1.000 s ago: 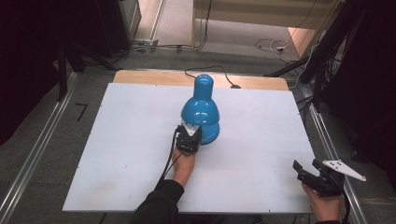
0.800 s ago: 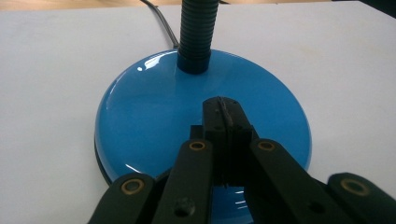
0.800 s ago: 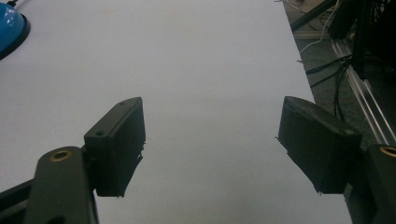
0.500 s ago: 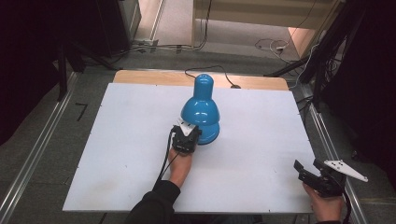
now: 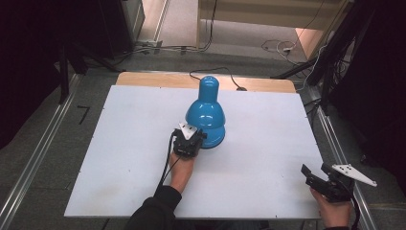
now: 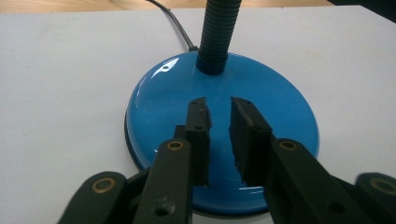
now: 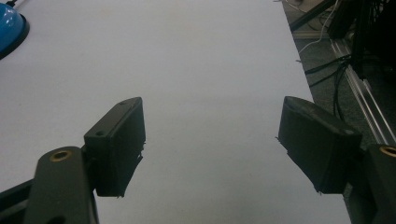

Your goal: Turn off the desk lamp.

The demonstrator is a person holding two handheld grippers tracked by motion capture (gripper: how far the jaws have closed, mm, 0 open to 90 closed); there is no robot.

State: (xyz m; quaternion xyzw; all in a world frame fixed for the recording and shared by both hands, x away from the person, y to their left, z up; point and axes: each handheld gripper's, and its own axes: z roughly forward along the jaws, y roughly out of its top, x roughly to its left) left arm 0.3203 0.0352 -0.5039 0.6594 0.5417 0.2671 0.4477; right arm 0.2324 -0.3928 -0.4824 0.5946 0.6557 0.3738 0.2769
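A blue desk lamp (image 5: 206, 117) stands on the white table (image 5: 119, 143), its shade over its round base (image 6: 280, 107). A black ribbed neck (image 6: 218, 32) rises from that base. My left gripper (image 5: 196, 139) hovers at the near edge of the base. In the left gripper view its jaws (image 6: 219, 105) stand a narrow gap apart over the glossy blue surface; they have just been opening, and nothing is between them. My right gripper (image 5: 317, 171) rests near the table's front right corner, jaws wide open (image 7: 212, 135) over bare table.
The lamp's black cord (image 6: 175, 23) runs back over a wooden strip (image 5: 143, 79) at the far table edge. Metal rails (image 5: 33, 158) flank the table. Cables lie on the floor to the right (image 7: 336, 70). The lamp base's edge (image 7: 9, 25) is far left of the right gripper.
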